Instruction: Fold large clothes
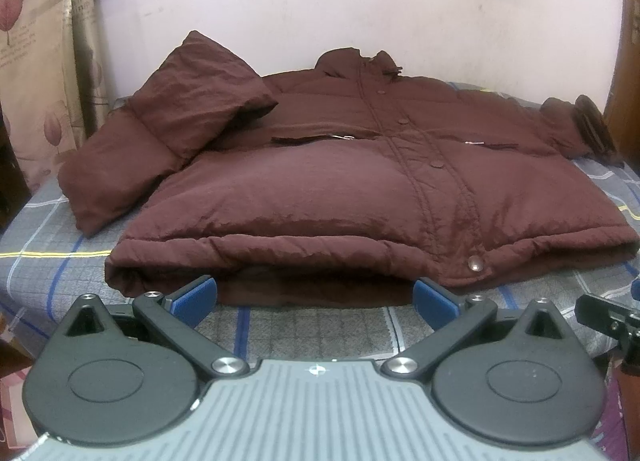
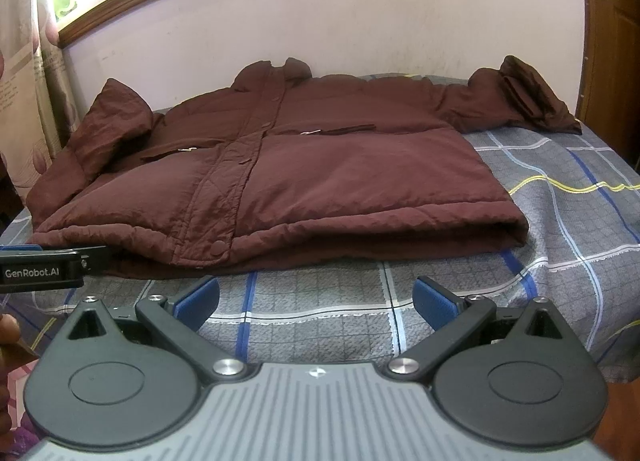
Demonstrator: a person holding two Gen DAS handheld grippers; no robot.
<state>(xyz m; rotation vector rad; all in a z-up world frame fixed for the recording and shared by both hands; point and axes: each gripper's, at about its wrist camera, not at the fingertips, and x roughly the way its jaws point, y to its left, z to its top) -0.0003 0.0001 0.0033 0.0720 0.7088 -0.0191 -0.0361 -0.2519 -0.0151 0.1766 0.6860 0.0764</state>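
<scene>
A brown padded jacket is laid front-up on a bed covered by a checked sheet. Its long axis runs away from the cameras: the hem is nearest, and the collar points at the far wall.

Left to right:
- The curtain is seen at the far left edge.
- The jacket's left-side sleeve is already bent inward, with its cuff resting on the chest.
- The left gripper is held low at the hem, jaws spread wide, with nothing between them. The pads sit just at the hem edge; whether they touch the fabric cannot be told.
- The snap placket runs down the middle, and it appears closed.
- The right gripper is held over bare sheet, short of the hem, jaws also spread wide and empty.
- The other sleeve is stretched outward, toward the door.

Risks, as judged:
- The padding is thick and the shell looks slippery, so a shallow bite at the hem could catch only the top layer and let the layers separate when lifted.
- If the hem is folded before the outstretched sleeve is brought in, a lopsided bundle is likely.
- The sheet could be pinched together with the hem.
</scene>
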